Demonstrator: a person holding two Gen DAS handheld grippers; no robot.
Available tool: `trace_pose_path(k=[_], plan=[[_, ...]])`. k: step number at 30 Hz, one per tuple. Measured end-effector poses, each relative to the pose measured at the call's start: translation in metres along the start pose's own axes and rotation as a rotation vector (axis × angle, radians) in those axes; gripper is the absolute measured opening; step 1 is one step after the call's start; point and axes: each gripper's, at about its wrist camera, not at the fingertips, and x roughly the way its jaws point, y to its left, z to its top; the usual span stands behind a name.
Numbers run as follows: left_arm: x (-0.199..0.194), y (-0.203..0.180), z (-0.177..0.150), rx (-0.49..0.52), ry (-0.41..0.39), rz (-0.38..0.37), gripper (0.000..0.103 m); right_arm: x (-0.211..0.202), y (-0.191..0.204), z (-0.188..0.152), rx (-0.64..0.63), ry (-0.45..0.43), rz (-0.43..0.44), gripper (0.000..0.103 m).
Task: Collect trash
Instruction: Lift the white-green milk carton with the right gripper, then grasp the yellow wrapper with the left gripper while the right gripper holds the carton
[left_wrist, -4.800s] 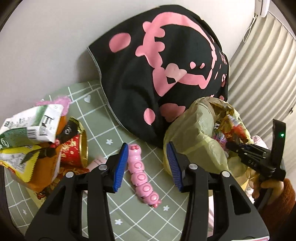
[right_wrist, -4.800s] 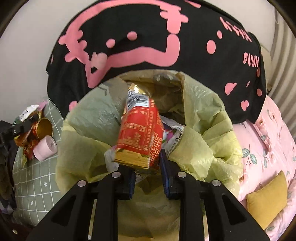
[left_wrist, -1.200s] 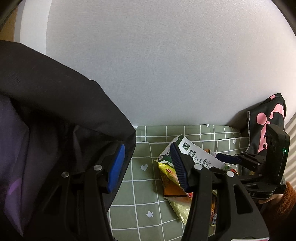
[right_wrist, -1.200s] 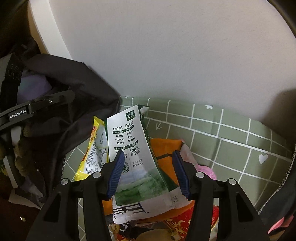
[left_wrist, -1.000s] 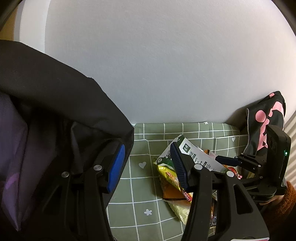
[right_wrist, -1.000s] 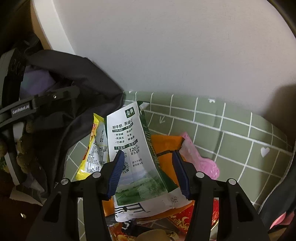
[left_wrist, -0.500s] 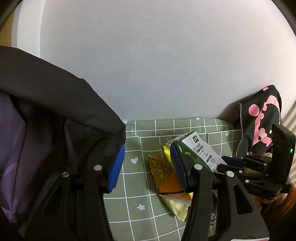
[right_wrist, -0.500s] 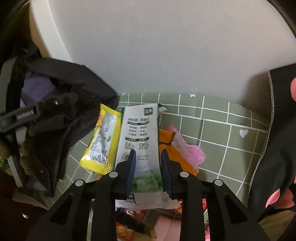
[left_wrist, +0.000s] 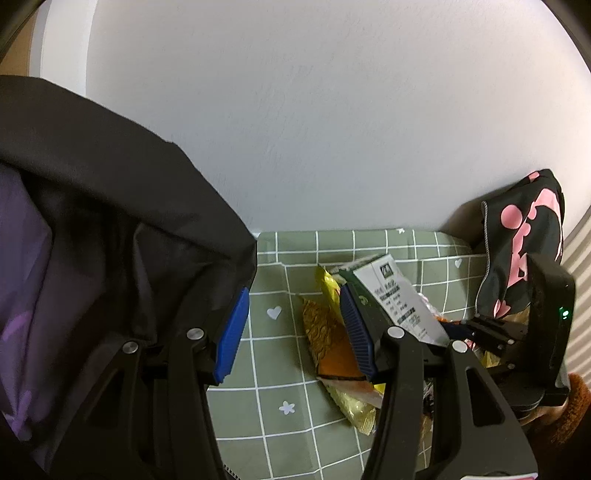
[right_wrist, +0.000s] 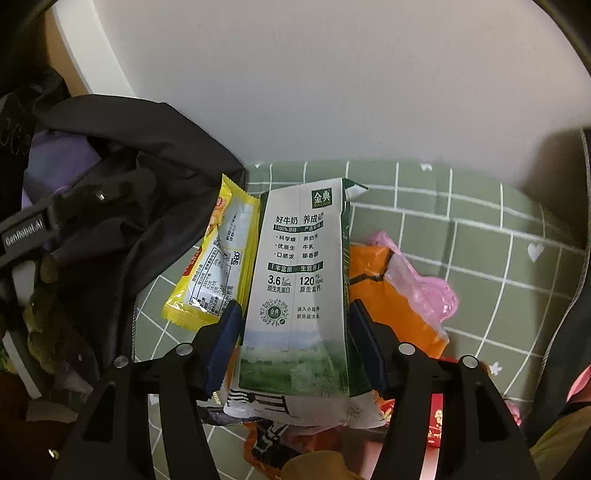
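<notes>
My right gripper (right_wrist: 295, 343) is shut on a white and green milk carton (right_wrist: 299, 280) and holds it upright over a heap of wrappers on the green checked cloth (right_wrist: 480, 229). The carton also shows in the left wrist view (left_wrist: 399, 299), just right of my left fingers. A yellow snack wrapper (right_wrist: 218, 258) lies left of the carton, an orange wrapper (right_wrist: 391, 295) and a pink plastic scrap (right_wrist: 424, 284) to its right. My left gripper (left_wrist: 291, 332) is open and empty above the cloth, beside a gold-orange wrapper (left_wrist: 328, 339).
A black and purple jacket (left_wrist: 92, 240) is heaped at the left, also in the right wrist view (right_wrist: 122, 206). A black cloth with pink print (left_wrist: 524, 236) stands at the right. A white wall (left_wrist: 314, 110) rises behind. Red packaging (right_wrist: 436, 421) lies at the lower right.
My right gripper has closed on the milk carton and lifted it upright off the wrapper heap. The left gripper has stayed open and drifted slightly.
</notes>
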Motion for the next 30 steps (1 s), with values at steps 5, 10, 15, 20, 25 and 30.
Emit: trace_pose_path(k=[5, 10, 15, 20, 25, 30], plan=[[0.002, 0.003, -0.001, -0.005, 0.008, -0.001, 0.049, 0.001, 0.002, 0.000, 0.014, 0.024, -0.013, 0.056], [0.004, 0.001, -0.001, -0.021, 0.025, -0.033, 0.048, -0.045, -0.020, 0.001, 0.093, -0.120, -0.054, 0.053], [0.020, -0.020, -0.005, 0.002, 0.083, -0.104, 0.048, -0.097, -0.049, -0.006, 0.165, -0.243, -0.138, 0.051], [0.034, -0.030, -0.006, 0.007, 0.096, -0.076, 0.048, -0.127, -0.064, -0.031, 0.241, -0.299, -0.202, 0.051], [0.044, -0.006, -0.008, -0.037, 0.098, -0.066, 0.048, -0.143, -0.065, -0.051, 0.268, -0.317, -0.239, 0.051], [0.051, 0.019, -0.011, 0.021, 0.059, -0.027, 0.048, -0.148, -0.071, -0.069, 0.300, -0.320, -0.245, 0.051]])
